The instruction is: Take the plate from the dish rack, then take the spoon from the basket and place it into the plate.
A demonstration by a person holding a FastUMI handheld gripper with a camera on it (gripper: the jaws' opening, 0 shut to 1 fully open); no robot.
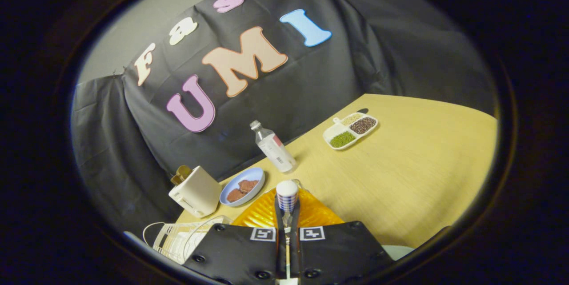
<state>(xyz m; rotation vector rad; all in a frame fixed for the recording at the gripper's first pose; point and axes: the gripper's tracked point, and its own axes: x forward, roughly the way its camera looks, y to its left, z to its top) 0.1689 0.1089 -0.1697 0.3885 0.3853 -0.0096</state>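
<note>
Gripper [287, 214] clamped on the spoon [286, 196] above the amber plate [262, 216]; releasing off-centre could drop it outside.

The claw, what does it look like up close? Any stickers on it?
The claw has two big flat blocks side by side, with round bolt heads along their edges. Each block carries a square black-and-white marker near the front, like a little maze sticker. Two narrow fingers stick forward from the slim gap between the blocks. No cables or sleeve can be seen.
</note>
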